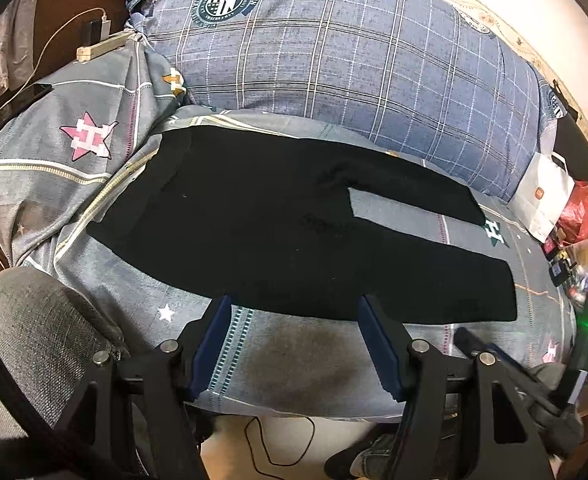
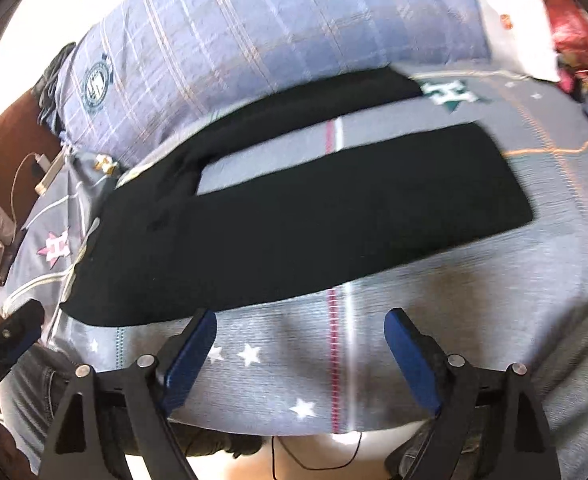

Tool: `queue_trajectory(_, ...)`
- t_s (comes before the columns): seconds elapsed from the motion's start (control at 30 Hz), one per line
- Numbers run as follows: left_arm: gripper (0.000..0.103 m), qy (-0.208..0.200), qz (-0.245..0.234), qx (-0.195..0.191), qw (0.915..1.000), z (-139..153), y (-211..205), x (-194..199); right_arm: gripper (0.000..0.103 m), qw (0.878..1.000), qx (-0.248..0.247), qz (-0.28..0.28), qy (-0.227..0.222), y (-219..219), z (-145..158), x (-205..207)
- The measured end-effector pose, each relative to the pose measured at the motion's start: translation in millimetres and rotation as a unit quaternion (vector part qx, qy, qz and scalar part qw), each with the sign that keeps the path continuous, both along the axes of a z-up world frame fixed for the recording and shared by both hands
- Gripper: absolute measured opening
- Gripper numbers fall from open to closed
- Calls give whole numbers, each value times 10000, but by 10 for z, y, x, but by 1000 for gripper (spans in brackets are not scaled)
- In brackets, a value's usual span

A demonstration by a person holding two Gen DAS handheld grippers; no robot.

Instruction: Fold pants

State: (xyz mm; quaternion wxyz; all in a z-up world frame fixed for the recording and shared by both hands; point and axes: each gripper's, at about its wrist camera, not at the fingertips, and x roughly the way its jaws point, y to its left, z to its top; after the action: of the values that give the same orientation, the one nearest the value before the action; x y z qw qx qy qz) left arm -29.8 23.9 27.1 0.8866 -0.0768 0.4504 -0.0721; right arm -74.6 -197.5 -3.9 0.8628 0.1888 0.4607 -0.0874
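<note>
Black pants [image 1: 274, 232] lie flat on the grey patterned bedsheet [image 1: 294, 360], waistband at the left and both legs stretching right with a strip of sheet between them. My left gripper [image 1: 295, 304] is open just short of the near edge of the pants, nothing between its blue pads. In the right wrist view the same pants [image 2: 294, 232] spread across the middle, a little blurred. My right gripper [image 2: 299, 320] stands wide open over bare sheet in front of the near leg and holds nothing. The other gripper shows at the left edge of that view.
A blue checked quilt [image 1: 353, 48] is heaped behind the pants. A white paper bag [image 1: 541, 196] and a red bag [image 1: 577, 212] sit at the right end. A phone [image 1: 10, 110], a power strip [image 1: 100, 46] and cables lie at the left. The bed's front edge [image 1: 294, 412] runs below the grippers.
</note>
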Motion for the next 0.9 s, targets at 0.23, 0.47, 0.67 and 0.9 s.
queue_trajectory(0.23, 66, -309, 145, 643, 9973, -173, -58, -14, 88, 9997, -164, -72, -190, 53, 155, 4)
queue_trajectory(0.47, 67, -516, -105, 931, 9943, -186, -203, -58, 88, 9984, -439, 248, -255, 255, 177, 34)
queue_trajectory(0.67, 72, -382, -192, 960, 9945, -239, -275, 5, 88, 9985, -413, 295, -207, 310, 148, 81)
queue_trajectory(0.9, 72, -284, -71, 1266, 9915, -205, -306, 95, 88, 9982, -304, 442, -256, 337, 218, 145)
